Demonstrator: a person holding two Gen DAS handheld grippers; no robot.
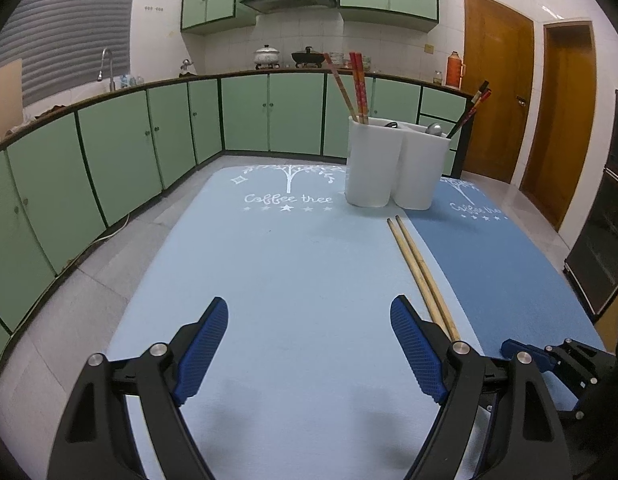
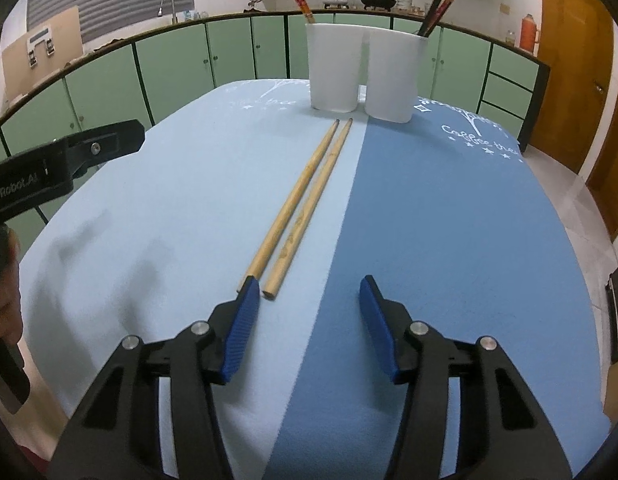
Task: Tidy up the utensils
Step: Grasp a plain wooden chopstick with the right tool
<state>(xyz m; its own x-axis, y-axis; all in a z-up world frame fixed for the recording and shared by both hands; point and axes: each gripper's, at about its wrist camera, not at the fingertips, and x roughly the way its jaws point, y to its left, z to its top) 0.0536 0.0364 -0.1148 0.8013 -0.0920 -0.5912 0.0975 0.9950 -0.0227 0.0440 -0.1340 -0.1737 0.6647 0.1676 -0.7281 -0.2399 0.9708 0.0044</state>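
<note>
A pair of bamboo chopsticks (image 2: pixel 305 196) lies side by side on the light blue mat, pointing toward a white holder (image 2: pixel 363 74) with separate compartments at the far end. The holder (image 1: pixel 395 162) holds red chopsticks (image 1: pixel 359 88) on the left, dark chopsticks (image 1: pixel 471 110) on the right, and spoons (image 1: pixel 433 129). My right gripper (image 2: pixel 309 292) is open and empty, its left fingertip just beside the near ends of the bamboo chopsticks. My left gripper (image 1: pixel 309 312) is open and empty over the light mat, with the chopsticks (image 1: pixel 419 270) passing its right finger.
The table carries a light blue mat (image 1: pixel 277 264) and a darker blue mat (image 2: pixel 449 216). Green kitchen cabinets (image 1: pixel 149 136) curve behind the table. Wooden doors (image 1: pixel 497 84) stand at right. The other gripper's body (image 2: pixel 61 164) shows at left in the right wrist view.
</note>
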